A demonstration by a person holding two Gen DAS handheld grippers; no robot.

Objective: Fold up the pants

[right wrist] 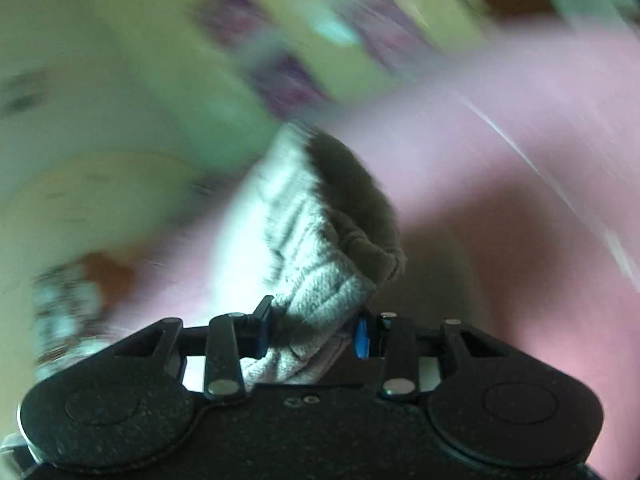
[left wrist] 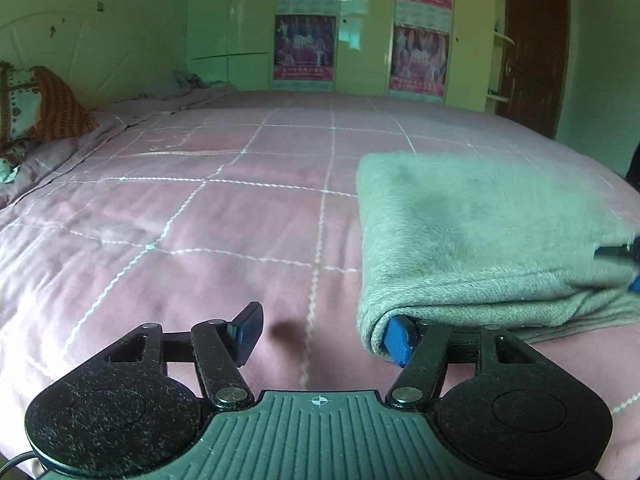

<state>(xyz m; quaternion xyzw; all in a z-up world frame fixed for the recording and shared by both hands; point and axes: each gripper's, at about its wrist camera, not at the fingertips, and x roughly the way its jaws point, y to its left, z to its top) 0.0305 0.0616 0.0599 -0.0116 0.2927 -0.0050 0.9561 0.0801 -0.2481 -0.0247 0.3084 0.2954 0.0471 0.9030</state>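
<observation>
Pants [left wrist: 480,232] lie folded on the bed [left wrist: 200,220], a thick grey-green bundle at about 3 o'clock in the left wrist view. Their cloth is soft and fuzzy, like fleece, with a short nap that shows darker and lighter patches. The near edge is a rounded fold, the far edge is almost straight, and one thinner layer sticks out flat below it.

The bed cover is pink and quilted, with pale stitched lines that make large squares. At 9 o'clock an orange patterned pillow [left wrist: 44,108] rests against the pale headboard [left wrist: 100,40]. At 12 o'clock stand light cupboard doors with purple posters [left wrist: 304,48].

The left tool [left wrist: 324,336] is spread. Its right blue pad is tucked under the near left corner of the pants, and its left pad stands free above the cover, so it pinches nothing.

In the blurred right wrist view, a bunched part of the pants [right wrist: 320,240] rises at 12 o'clock, ribbed and pale on one side, dark and furry on the other. The right tool [right wrist: 312,336] has this cloth between its pads and looks pressed on it from both sides.
</observation>
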